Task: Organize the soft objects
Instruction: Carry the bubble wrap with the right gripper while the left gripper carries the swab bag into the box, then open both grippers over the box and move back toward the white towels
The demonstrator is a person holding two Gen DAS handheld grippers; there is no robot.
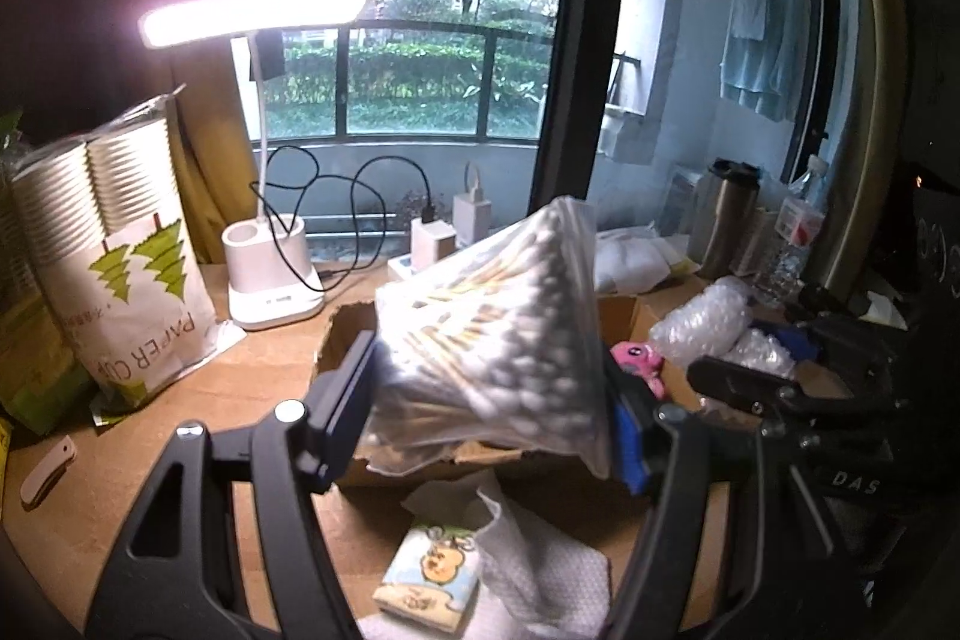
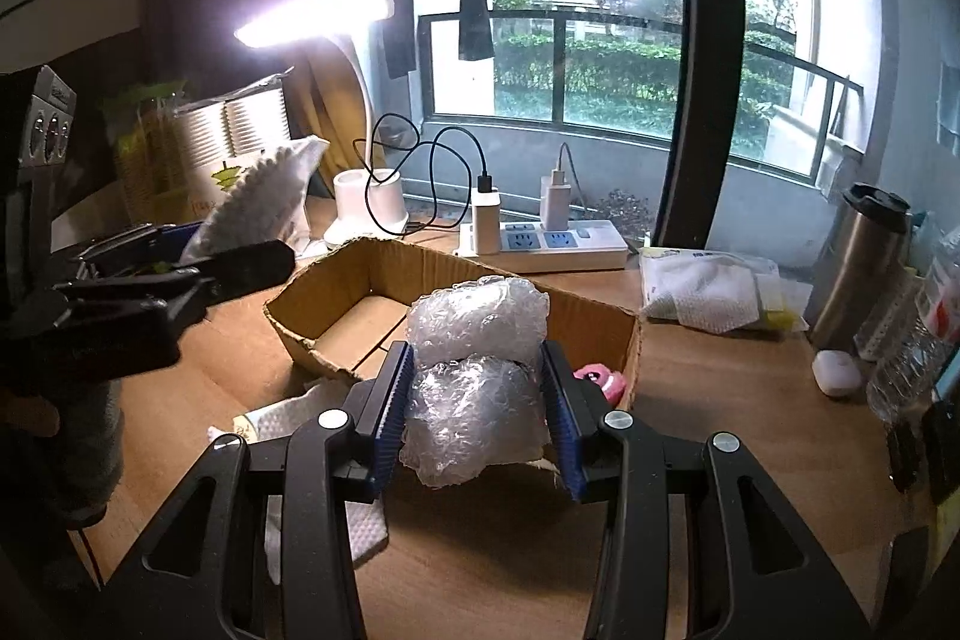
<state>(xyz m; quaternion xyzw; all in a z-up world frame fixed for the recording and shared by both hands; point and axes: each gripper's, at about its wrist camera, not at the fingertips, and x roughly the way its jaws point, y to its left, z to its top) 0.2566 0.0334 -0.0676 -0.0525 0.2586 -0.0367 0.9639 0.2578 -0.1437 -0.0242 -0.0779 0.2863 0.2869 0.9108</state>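
two grippers loaded: left gripper (image 1: 486,412) clamps cotton swab bag (image 1: 498,316), right gripper (image 2: 480,418) clamps bubble wrap (image 2: 474,376); cardboard box (image 2: 336,274) just ahead, pink toy (image 2: 600,379) inside.

Left gripper (image 1: 486,400): jaws part-open and clamped on a bag of cotton swabs (image 1: 498,328), tilted forward and down, carried clear of the tabletop. Right gripper (image 2: 477,412): jaws narrower, blue pads (image 2: 393,412) pressing both sides of a bubble wrap bundle (image 2: 477,370), same downward pitch. Left gripper also shows at the left of the right wrist view, level with the right one.
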